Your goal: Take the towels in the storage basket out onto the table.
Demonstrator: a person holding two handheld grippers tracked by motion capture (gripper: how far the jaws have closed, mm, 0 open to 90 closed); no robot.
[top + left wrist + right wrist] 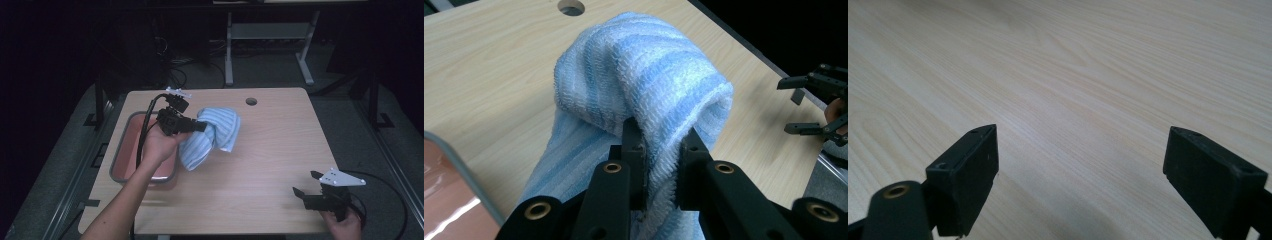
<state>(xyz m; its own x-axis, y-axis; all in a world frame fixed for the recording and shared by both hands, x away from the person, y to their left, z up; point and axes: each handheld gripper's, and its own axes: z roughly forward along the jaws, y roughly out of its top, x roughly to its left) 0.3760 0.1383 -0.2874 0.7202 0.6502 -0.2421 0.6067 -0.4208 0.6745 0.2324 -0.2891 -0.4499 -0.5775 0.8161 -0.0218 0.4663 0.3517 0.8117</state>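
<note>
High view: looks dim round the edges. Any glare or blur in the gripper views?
High view: table lit, floor and background nearly black. Left gripper view: towel sharp, left gripper clamped on it; white glare streak on the pink tub. Right gripper view: right gripper open, near jaws soft, wood grain clear.

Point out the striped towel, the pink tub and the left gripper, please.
striped towel (216, 131), high view, on its bunched upper fold.
pink tub (120, 145), high view, on its left rim.
left gripper (660, 170), left gripper view, between its fingertips, clamped on the towel.
</note>
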